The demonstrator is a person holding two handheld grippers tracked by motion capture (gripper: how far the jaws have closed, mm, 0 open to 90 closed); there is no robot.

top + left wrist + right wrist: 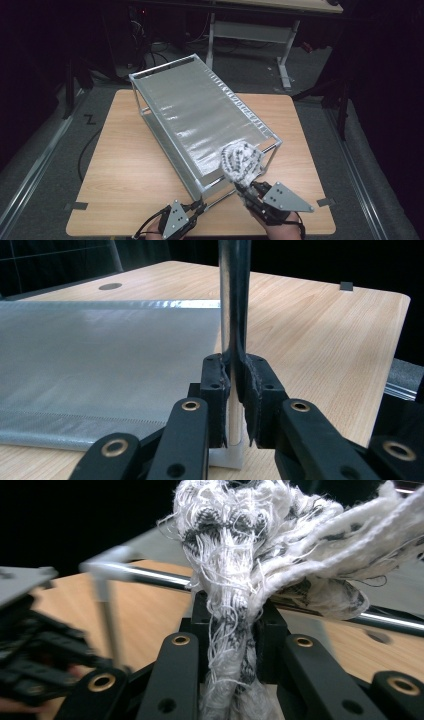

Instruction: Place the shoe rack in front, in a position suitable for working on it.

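A metal-framed rack [200, 115] with grey mesh shelves [100, 355] stands slantwise on the wooden table [135, 170]. At the rack's near corner my left gripper [200, 206] is shut on an upright chrome post [234, 300]; in the left gripper view its pads [216, 390] press the post from both sides just above its white foot. My right gripper [250, 192] is shut on a bunched white-and-grey frayed cloth [241, 161], held up over the rack's near right corner. The cloth [260, 540] bulges above the right gripper [234, 625], with a rack rod [150, 575] blurred behind it.
Small grey tape marks [76, 206] sit at the table's left and right edges. A black cable [85, 150] lies on the floor at left. A white desk frame [250, 35] stands behind the table in the dark room. Bare tabletop lies left of the rack.
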